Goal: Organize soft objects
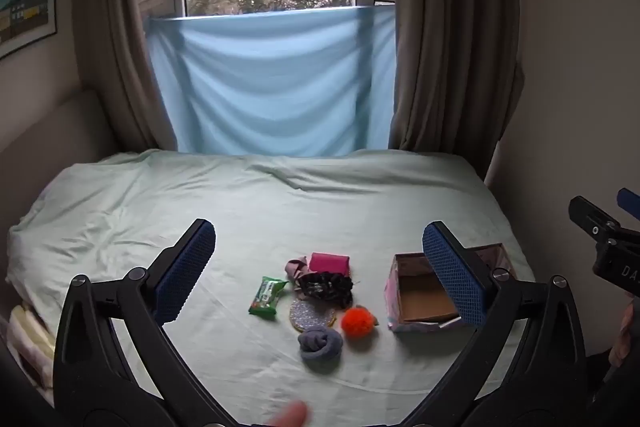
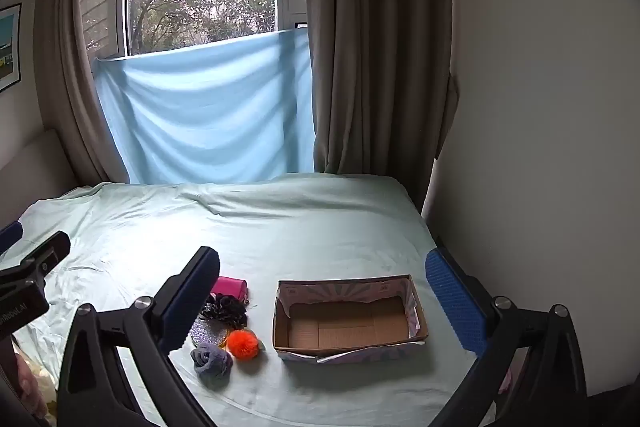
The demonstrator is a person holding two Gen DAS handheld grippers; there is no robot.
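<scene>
Small items lie grouped on the pale green bed sheet (image 1: 240,211): a green packet (image 1: 266,295), a pink pouch (image 1: 329,263), a dark scrunchie (image 1: 326,289), a glittery round disc (image 1: 310,314), an orange pom-pom (image 1: 355,321) and a rolled grey sock (image 1: 320,343). An empty open cardboard box (image 1: 426,297) sits to their right; it also shows in the right wrist view (image 2: 348,323). My left gripper (image 1: 320,267) is open and empty above the items. My right gripper (image 2: 324,291) is open and empty above the box.
A light blue cloth (image 1: 272,79) hangs over the window at the far edge of the bed, with brown curtains (image 1: 448,47) on both sides. A white wall (image 2: 540,107) runs along the bed's right side. The bed (image 2: 248,227) stretches back beyond the items.
</scene>
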